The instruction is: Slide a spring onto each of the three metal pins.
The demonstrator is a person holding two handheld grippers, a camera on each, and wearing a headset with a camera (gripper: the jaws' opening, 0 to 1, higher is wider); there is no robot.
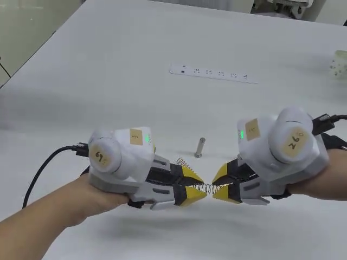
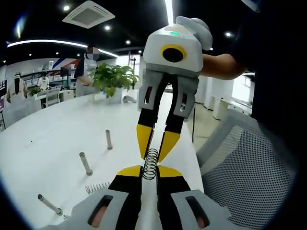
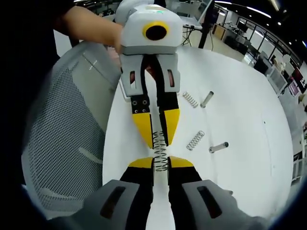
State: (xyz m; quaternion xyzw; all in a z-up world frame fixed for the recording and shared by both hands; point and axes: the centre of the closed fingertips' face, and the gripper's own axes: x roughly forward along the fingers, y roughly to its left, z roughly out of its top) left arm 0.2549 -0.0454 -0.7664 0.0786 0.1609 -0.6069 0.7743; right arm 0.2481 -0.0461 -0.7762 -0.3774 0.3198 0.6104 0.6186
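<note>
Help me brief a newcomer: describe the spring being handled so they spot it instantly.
Over the white table, the left gripper and right gripper meet tip to tip. The spring bridges their yellow tips, gripped at both ends; the other springs lie loose.

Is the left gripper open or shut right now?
Shut: the left gripper pinches one end of the spring between its yellow tips; the right gripper holds the other end.
</note>
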